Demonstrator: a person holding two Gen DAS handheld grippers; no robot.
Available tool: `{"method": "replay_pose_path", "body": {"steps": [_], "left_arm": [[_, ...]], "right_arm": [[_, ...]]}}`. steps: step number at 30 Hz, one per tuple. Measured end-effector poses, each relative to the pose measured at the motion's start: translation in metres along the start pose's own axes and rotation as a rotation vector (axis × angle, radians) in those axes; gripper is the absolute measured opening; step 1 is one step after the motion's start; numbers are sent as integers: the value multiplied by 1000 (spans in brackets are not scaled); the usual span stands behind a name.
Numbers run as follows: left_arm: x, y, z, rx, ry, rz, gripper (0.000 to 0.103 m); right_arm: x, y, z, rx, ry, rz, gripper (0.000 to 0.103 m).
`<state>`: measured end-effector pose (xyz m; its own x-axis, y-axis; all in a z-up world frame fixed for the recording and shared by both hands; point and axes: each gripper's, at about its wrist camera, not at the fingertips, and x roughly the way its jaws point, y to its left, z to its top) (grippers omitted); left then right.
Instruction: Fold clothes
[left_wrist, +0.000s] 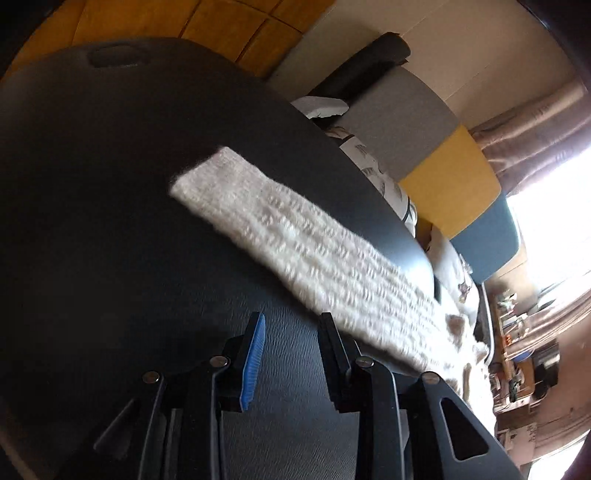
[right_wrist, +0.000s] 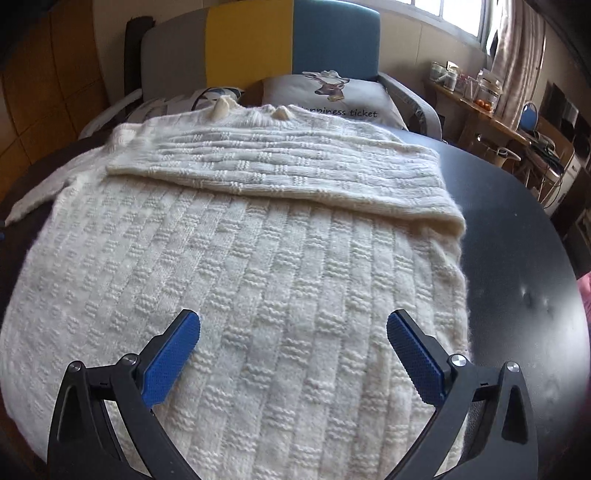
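Note:
A cream knitted sweater lies flat on a black table. One sleeve is folded across its upper body. The other sleeve stretches out over the table in the left wrist view, blurred by motion. My left gripper is open and empty, low over the table, with its right finger at the sleeve's near edge. My right gripper is wide open and empty, hovering above the sweater's lower body.
A sofa with grey, yellow and blue back panels stands behind the table, with a deer-print cushion on it. A cluttered wooden desk and curtains are at the right. The table's rounded edge runs close on the right.

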<state>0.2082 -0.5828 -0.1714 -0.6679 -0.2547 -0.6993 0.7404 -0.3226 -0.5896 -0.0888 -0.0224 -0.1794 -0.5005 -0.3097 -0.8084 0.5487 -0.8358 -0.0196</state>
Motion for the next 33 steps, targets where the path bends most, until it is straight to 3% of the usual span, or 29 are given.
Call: {"method": "replay_pose_path", "body": {"steps": [16,21,27,32,33], "left_arm": [[29,45,17,-386,-10,-156,30],[35,51,23,-466,-30,-167,30],[46,45,32,-481,-40,-152,29],[56,44,42,-500,-39,-96,7],[58,42,43,-498,-41,-90,7]], "right_arm": [[11,-2,0,19,8,6,103],[12,-1,0,23,9,9,103],[12,-1,0,23,10,6,103],[13,-1,0,18,10,1,103],[13,-1,0,18,11,1,103]]}}
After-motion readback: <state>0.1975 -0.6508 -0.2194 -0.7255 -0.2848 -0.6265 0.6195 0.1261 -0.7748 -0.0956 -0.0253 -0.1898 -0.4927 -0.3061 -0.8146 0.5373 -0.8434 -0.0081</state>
